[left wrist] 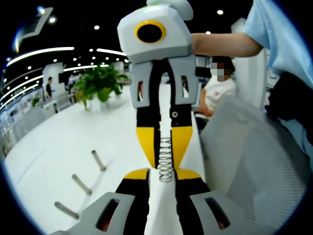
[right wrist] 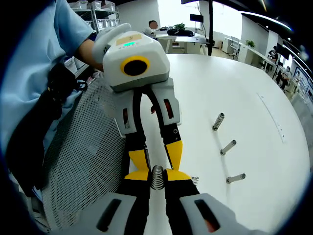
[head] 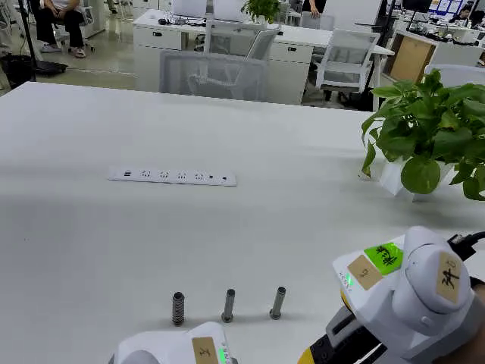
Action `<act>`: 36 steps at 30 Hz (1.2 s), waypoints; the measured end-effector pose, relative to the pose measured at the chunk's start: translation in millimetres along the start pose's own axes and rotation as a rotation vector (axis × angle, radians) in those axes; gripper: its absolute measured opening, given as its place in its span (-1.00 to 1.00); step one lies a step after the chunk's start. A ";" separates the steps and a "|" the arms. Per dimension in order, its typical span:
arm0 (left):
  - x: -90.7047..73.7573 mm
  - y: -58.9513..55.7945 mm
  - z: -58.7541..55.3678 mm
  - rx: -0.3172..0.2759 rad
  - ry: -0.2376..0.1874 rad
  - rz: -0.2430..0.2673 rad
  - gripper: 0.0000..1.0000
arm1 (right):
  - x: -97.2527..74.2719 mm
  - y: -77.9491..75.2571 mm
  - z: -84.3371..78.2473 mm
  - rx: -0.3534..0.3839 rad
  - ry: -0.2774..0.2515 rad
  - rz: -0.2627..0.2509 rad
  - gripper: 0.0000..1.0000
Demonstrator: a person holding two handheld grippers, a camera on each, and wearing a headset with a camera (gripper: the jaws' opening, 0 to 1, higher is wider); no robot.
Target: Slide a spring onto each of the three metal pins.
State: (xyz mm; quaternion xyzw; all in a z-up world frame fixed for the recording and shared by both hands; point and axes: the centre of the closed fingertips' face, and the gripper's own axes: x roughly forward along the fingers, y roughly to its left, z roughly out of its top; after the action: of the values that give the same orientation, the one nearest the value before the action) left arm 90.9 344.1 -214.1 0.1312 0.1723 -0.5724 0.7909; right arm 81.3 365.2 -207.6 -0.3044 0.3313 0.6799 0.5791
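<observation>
Left tongs [left wrist: 164, 175] and right tongs [right wrist: 157, 177] clench one spring [left wrist: 166, 157] at white office table [head: 227, 235].

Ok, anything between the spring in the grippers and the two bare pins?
Nothing visible does. The spring is held by the right gripper, and bare table lies between it and the middle pin and rightmost pin.

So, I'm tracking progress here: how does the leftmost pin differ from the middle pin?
The leftmost pin wears a spring around its shaft, while the middle pin is bare. The leftmost pin looks thicker, darker and ribbed from the coils, whereas the middle pin shows a smooth, slim shaft. Both stand upright in the same row on the white table.
</observation>
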 end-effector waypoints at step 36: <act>-85.4 83.6 -67.1 -0.337 -0.038 0.515 0.95 | 12.3 -29.1 3.1 -0.061 0.124 0.037 -0.76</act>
State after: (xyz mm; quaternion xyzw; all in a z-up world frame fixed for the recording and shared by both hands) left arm 137.9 470.7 -238.0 0.0269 0.2107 -0.3189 0.9237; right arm 108.2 378.0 -218.4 -0.3571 0.3513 0.6800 0.5355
